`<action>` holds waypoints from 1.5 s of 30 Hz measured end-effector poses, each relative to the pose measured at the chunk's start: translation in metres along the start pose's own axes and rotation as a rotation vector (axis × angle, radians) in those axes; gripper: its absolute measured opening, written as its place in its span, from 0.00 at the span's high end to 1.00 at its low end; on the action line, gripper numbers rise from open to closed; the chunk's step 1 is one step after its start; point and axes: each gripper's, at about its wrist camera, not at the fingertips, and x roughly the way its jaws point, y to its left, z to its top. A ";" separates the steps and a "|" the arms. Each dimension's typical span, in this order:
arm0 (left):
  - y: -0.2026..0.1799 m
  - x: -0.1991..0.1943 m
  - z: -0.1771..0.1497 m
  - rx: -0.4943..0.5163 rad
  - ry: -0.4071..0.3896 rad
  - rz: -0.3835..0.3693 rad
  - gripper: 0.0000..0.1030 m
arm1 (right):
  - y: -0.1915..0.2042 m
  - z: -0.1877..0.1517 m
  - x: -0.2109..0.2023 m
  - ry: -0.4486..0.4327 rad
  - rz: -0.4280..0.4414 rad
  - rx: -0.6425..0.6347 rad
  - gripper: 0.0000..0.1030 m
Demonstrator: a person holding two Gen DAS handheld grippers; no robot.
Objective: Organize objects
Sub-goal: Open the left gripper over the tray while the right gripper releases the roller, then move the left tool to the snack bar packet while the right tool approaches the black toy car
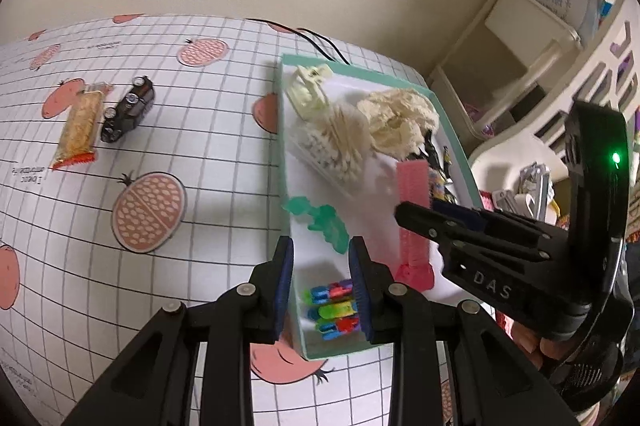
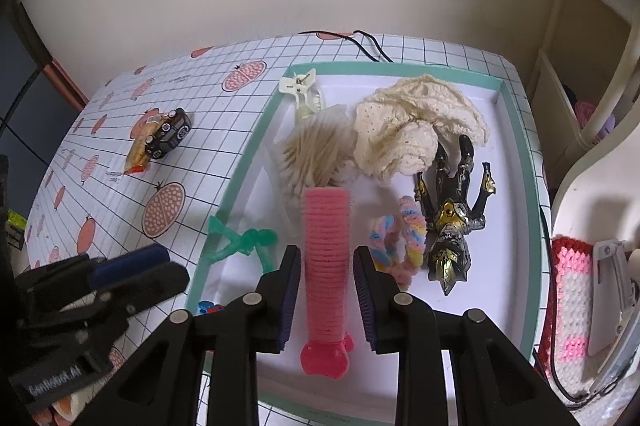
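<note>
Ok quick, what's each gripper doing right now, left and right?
Left gripper: open, holding nothing, over the tray's near corner.
Right gripper: open, fingers either side of the pink hair roller, not clamped.

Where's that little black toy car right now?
In both views the black toy car sits outside the tray, on the left of the gridded tablecloth, right beside a wrapped snack bar.

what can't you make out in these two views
- Small multicoloured plastic clips: partly hidden behind the left tongs in the left wrist view.
- Printed text on the grid-patterned tablecloth: too small to read.
- Pink ribbed hair roller: whether the right tongs touch it is unclear; pads flank it.
</note>
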 end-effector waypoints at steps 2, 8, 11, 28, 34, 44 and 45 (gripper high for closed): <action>0.005 -0.001 0.003 -0.009 -0.012 0.021 0.70 | 0.000 0.000 0.000 -0.003 0.002 0.004 0.59; 0.021 0.003 0.006 -0.057 -0.003 0.059 0.58 | 0.002 0.000 0.001 -0.007 -0.003 0.003 0.48; 0.026 0.004 0.006 -0.071 -0.006 0.075 0.50 | 0.003 0.000 0.000 -0.012 -0.004 -0.003 0.42; 0.070 -0.001 0.015 -0.133 -0.055 0.195 0.00 | 0.001 0.000 0.007 -0.019 -0.022 0.013 0.03; 0.088 0.000 0.023 -0.132 -0.075 0.211 0.00 | 0.000 0.000 0.015 -0.007 -0.041 0.011 0.00; 0.124 -0.018 0.059 -0.098 -0.136 0.209 0.00 | 0.016 0.015 -0.001 -0.085 -0.062 -0.012 0.00; 0.128 -0.021 0.063 -0.102 -0.146 0.204 0.00 | 0.020 0.019 -0.005 -0.104 -0.065 -0.014 0.00</action>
